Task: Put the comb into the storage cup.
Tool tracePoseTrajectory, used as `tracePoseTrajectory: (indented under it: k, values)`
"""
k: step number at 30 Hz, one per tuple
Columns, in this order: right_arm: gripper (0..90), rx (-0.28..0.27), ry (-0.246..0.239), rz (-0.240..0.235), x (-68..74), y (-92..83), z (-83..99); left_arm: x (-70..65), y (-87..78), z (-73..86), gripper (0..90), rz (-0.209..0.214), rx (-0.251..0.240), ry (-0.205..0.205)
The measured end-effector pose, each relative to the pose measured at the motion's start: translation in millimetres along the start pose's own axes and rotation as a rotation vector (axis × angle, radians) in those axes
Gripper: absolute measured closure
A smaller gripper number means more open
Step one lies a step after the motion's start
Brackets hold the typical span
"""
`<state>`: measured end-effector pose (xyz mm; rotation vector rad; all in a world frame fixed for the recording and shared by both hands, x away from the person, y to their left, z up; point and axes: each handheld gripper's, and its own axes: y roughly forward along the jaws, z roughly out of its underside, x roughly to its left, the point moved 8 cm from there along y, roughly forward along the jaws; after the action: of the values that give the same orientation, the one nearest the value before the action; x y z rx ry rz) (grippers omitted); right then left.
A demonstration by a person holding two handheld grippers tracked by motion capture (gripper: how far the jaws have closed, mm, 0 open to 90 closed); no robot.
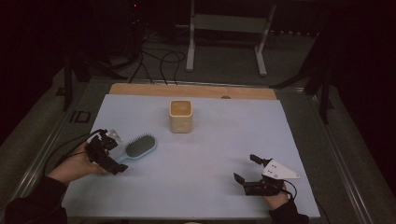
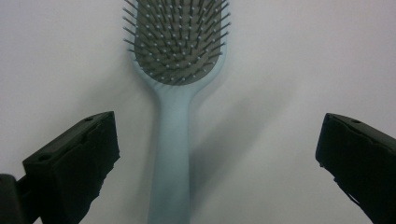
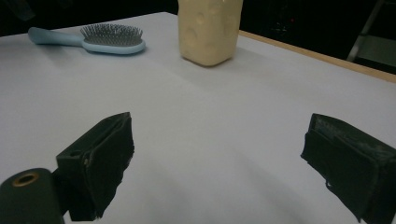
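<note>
A light blue hairbrush [image 1: 138, 148] lies bristles-up on the white sheet, left of centre. Its handle [image 2: 172, 154] runs between the wide-apart jaws of my left gripper [image 2: 217, 142], nearer the left jaw and touching neither. In the high view the left gripper [image 1: 116, 154] sits at the handle's end, held by a hand. My right gripper [image 1: 244, 167] rests near the front right, open with nothing between its jaws. The right gripper view looks across its open gripper [image 3: 217, 140] toward the hairbrush [image 3: 93, 39].
A cream square cup [image 1: 180, 115] stands upright behind the centre, seen as the cream cup [image 3: 208, 30] from the right side. The white sheet [image 1: 224, 149] covers a wooden table whose back edge [image 1: 196, 89] shows. Cables and a metal frame [image 1: 224, 28] lie on the floor beyond.
</note>
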<state>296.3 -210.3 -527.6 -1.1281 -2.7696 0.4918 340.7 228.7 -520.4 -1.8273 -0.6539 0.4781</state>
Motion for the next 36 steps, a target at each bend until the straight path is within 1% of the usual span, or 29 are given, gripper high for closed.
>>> tracePoseTrajectory:
  k: [2,6,7,9,15,16,19,25,28,31,36]
  values:
    - [8.3,0.0,-0.001,0.0,0.1,0.0,0.0,-0.5,1.8,-0.1,0.0,0.013,0.013,0.02]
    - [8.3,0.0,-0.001,-0.002,0.2,0.1,0.0,-0.7,6.6,-1.1,0.0,0.031,0.043,0.039]
    - [8.3,0.0,-0.001,-0.001,0.2,0.1,0.0,0.0,7.8,-0.8,0.0,0.025,0.057,0.052]
    - [8.3,0.0,-0.001,-0.002,0.3,0.1,0.0,0.8,10.9,-1.3,0.0,0.025,0.072,0.056]
    - [8.3,0.0,-0.002,-0.003,0.5,0.0,0.0,5.3,18.2,-2.9,0.0,0.036,0.087,0.054]
    - [8.3,-0.001,-0.003,-0.003,0.4,0.1,-0.1,6.5,19.4,-3.2,0.0,0.03,0.09,0.051]
    - [8.3,-0.001,-0.004,-0.005,0.6,0.2,-0.1,9.7,22.4,-4.3,0.1,0.031,0.098,0.054]
    - [8.3,0.0,-0.004,-0.006,0.8,0.3,0.0,14.5,28.0,-5.2,6.6,0.036,0.112,0.049]
    - [8.3,0.0,-0.004,-0.006,0.7,0.3,0.0,17.0,30.5,-4.3,9.6,0.03,0.126,0.056]
    - [8.3,-0.002,-0.004,-0.006,0.9,0.3,-0.2,20.5,32.7,-3.8,13.4,0.023,0.13,0.05]
    - [8.3,-0.002,-0.003,-0.007,1.2,0.4,-0.3,21.4,37.7,-1.2,18.1,0.016,0.161,0.059]
